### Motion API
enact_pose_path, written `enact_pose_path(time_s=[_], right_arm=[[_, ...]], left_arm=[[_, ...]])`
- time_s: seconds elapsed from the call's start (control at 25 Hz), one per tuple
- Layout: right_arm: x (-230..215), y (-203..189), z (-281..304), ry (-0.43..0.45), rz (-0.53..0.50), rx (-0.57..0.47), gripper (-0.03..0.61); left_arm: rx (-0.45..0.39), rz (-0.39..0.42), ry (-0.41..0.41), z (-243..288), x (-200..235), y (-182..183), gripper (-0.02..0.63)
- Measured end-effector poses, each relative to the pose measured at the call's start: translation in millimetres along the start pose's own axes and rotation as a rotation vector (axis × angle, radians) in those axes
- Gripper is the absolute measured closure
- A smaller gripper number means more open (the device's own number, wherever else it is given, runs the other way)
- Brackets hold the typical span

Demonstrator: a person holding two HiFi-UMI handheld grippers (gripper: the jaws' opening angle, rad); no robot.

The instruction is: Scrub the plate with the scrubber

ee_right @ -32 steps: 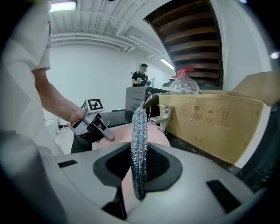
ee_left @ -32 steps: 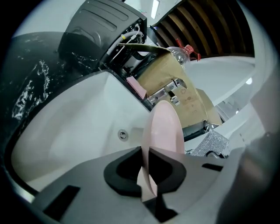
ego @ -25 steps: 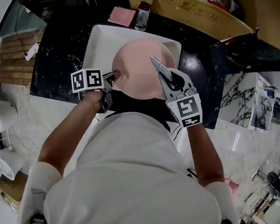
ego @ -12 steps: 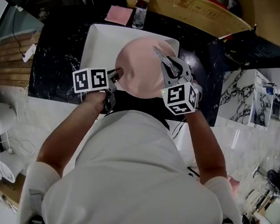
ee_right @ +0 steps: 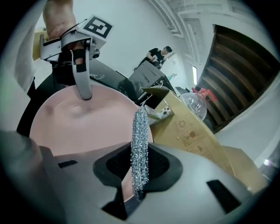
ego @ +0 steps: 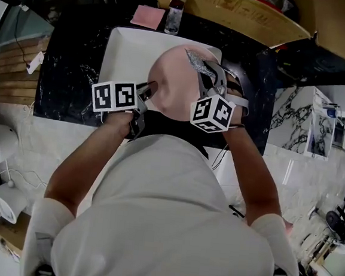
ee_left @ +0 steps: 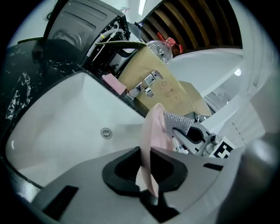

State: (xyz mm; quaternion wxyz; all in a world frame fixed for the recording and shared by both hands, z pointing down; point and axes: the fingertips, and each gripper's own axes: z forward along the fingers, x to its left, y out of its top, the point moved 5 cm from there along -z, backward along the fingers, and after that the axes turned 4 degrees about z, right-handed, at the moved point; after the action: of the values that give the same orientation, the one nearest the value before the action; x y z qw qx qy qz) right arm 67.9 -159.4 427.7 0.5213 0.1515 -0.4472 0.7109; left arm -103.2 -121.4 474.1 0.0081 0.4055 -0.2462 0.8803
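The left gripper's [ee_left: 146, 162] opening jaws pinch the rim of the round pink plate [ego: 174, 83], tilted over the white sink [ego: 123, 46]; the silver mesh scrubber [ee_right: 140, 144], clamped in the right gripper [ee_right: 139, 168], juts lengthwise beyond its fingertips beside the plate's face.

Bright, even light; gripper views fisheye-warped, with dark corners.

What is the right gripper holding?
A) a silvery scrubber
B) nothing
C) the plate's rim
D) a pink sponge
A: its own view shows the scrubber pinched edge-on between the pads of the right gripper, with the plate behind it.
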Motion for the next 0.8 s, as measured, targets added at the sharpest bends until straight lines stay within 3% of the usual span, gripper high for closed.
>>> enact_pose_path(time_s=[0.56,0.8], right_arm=[[55,-9,-29,0.134,-0.016,0.037,0.501],[77,-8,-47,0.272,0.009,0.04,0.502]], left_arm=[[-0.082,-0.012,-0.029,-4,1,17,0.569],[-0.096,0.001,-0.021,-4,1,23,0.571]])
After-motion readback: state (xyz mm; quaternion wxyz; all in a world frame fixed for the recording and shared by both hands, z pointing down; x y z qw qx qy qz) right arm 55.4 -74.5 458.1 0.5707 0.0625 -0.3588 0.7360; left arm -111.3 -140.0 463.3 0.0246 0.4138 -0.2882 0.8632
